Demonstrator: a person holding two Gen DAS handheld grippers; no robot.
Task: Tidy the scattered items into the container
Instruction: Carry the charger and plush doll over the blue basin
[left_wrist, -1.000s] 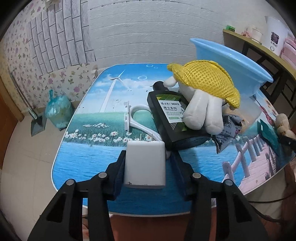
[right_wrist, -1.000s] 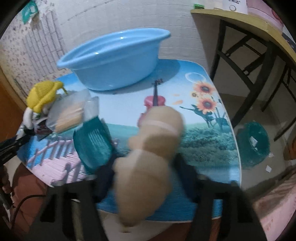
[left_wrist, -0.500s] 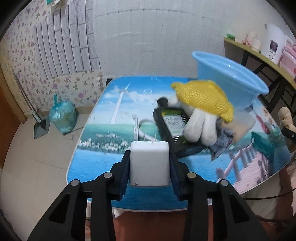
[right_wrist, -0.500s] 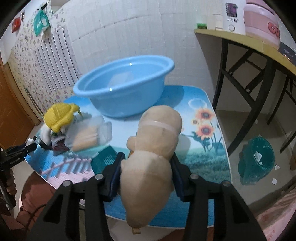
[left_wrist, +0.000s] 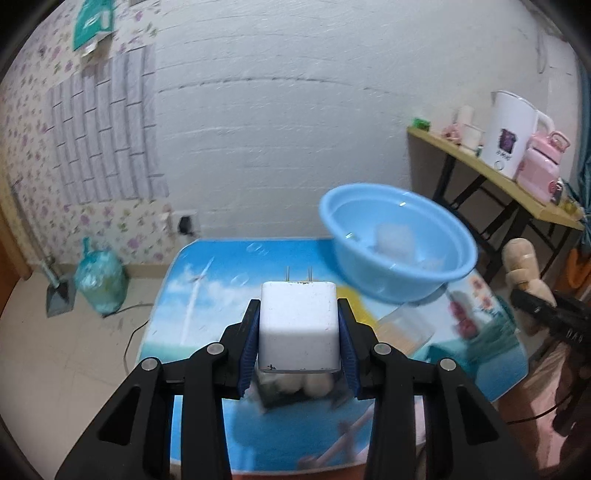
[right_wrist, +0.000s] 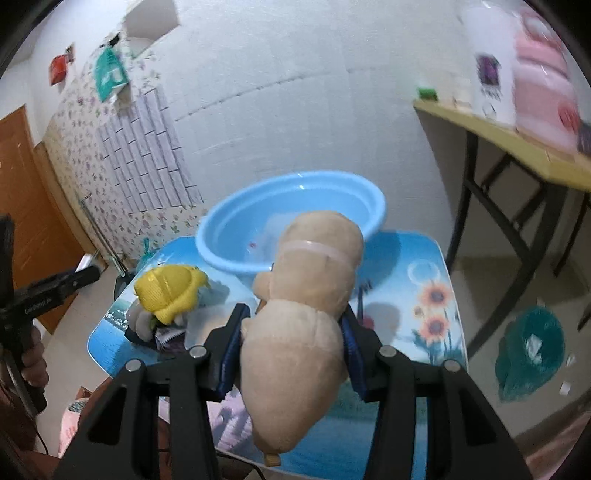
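My left gripper (left_wrist: 298, 334) is shut on a white plug charger (left_wrist: 298, 325), prongs pointing away, held high above the table. My right gripper (right_wrist: 291, 339) is shut on a beige plush toy (right_wrist: 306, 295), also lifted above the table; the toy also shows in the left wrist view (left_wrist: 522, 266). The blue basin (left_wrist: 397, 254) stands at the table's far right with something pale inside; it also shows in the right wrist view (right_wrist: 236, 236). A yellow-hatted plush (right_wrist: 168, 290) lies on a pile of items in front of the basin.
The picture-printed table (left_wrist: 207, 280) carries a clear packet (left_wrist: 402, 328) and a dark bottle under the charger. A wooden shelf (left_wrist: 498, 184) with a kettle stands to the right. A teal bin (right_wrist: 530, 354) and a bag (left_wrist: 99, 284) sit on the floor.
Both grippers have risen well above the table with their loads, and the basin's inside has come into view. The left gripper now points more toward the basin.
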